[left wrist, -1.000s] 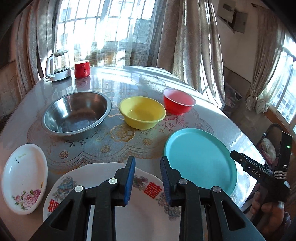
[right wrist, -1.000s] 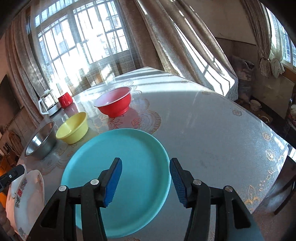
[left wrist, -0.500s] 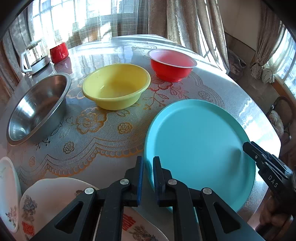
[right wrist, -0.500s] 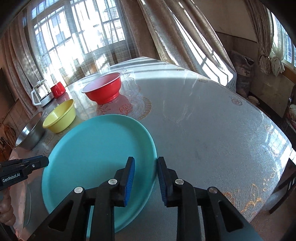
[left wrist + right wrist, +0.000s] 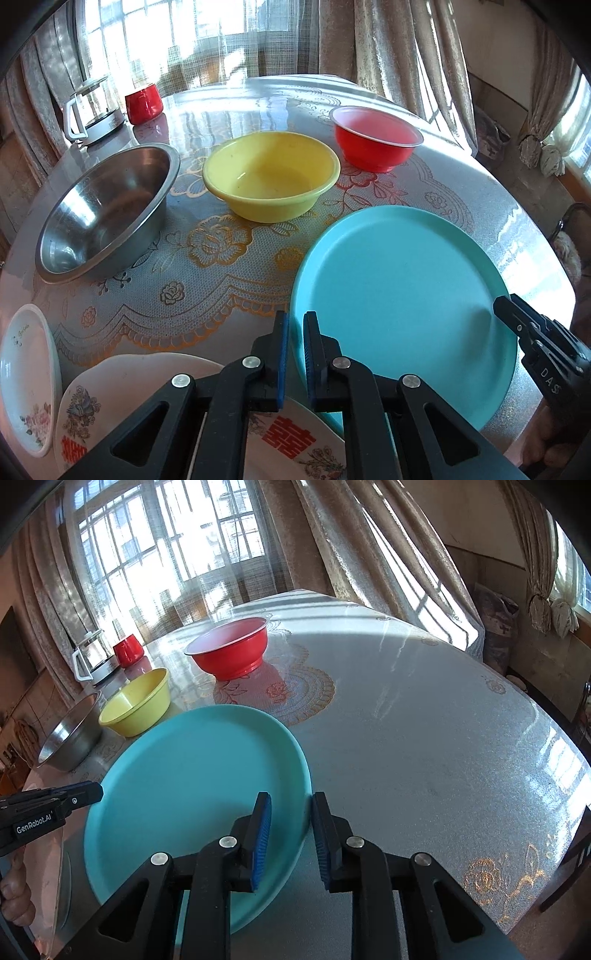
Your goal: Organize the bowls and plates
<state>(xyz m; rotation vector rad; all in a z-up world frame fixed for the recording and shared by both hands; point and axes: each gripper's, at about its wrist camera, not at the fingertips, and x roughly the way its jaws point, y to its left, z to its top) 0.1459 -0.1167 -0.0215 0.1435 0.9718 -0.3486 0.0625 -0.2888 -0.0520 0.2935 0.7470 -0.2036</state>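
Note:
A teal plate (image 5: 402, 295) lies on the table; it also shows in the right wrist view (image 5: 192, 794). My left gripper (image 5: 294, 325) is closed on its left rim. My right gripper (image 5: 290, 806) straddles its right rim with a small gap; whether the pads touch I cannot tell. A steel bowl (image 5: 107, 210), a yellow bowl (image 5: 271, 177) and a red bowl (image 5: 376, 136) stand in a row behind. A large patterned white plate (image 5: 147, 398) and a small floral plate (image 5: 26, 376) lie at the front left.
A glass kettle (image 5: 90, 110) and a red mug (image 5: 144, 98) stand at the far left of the round table (image 5: 424, 738). Curtains and windows lie behind. The table's right half, in the right wrist view, holds nothing.
Both grippers moved in to the teal plate's opposite rims and closed from wide open. The left came off the patterned plate toward the right. The plate's right side now looks slightly raised.

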